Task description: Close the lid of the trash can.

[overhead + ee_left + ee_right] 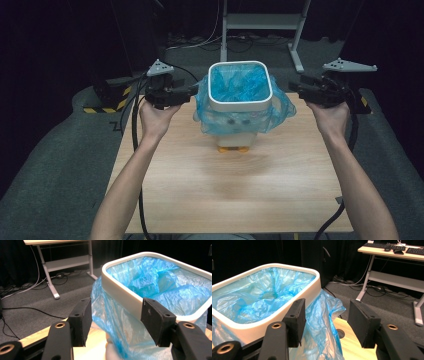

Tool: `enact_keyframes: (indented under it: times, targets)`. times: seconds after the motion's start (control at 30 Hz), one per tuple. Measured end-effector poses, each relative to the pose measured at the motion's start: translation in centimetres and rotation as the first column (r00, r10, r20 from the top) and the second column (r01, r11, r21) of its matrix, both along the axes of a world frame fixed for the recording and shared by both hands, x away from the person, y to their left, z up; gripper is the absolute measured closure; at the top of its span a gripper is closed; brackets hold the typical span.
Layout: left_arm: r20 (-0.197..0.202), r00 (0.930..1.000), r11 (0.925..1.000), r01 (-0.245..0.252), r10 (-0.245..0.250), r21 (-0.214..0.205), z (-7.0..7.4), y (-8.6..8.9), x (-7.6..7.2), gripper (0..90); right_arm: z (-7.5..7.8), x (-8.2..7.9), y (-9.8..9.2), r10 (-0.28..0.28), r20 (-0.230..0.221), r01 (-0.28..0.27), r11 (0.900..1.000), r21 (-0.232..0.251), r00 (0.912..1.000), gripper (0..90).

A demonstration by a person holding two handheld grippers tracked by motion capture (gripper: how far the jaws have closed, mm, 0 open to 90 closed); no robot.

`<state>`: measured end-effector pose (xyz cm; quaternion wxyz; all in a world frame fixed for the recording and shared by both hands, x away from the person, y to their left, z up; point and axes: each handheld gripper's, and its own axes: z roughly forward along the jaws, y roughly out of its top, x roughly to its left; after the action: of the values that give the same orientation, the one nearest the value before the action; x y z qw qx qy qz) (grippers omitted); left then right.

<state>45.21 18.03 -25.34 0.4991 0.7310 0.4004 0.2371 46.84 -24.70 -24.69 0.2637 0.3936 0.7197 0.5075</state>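
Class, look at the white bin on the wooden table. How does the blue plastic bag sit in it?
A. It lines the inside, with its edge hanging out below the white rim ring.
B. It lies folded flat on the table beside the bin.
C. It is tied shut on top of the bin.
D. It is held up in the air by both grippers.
A: the blue plastic bag lines the open bin, and its edge drapes down outside below the white rim ring.

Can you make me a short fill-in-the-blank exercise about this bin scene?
1. The bag lining the white bin is ____ in colour.
2. The bin stands on a ____ table.
3. The jaws of the left gripper and the right gripper both stand ____.

Missing words: blue; wooden; open
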Motion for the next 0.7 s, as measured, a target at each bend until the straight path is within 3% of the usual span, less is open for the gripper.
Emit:
enact_keyframes:
  times: [0.3, 0.7]
  targets:
    - [-0.001, 0.9999, 0.9999, -0.011, 0.011, 0.006, -0.7, 1.1, -1.2, 41.7, -0.8, -0.4, -1.0, -0.015, -0.025, 0.016, 0.9997, 0.021, 0.9996, 47.7]
    - [-0.022, 0.9993, 0.9992, -0.03, 0.029, -0.027, -1.6, 2.6, -2.0, 41.6, -2.2, -1.5, -1.8, -0.011, -0.039, 0.013, 0.9992, 0.038, 0.9992, 47.8]
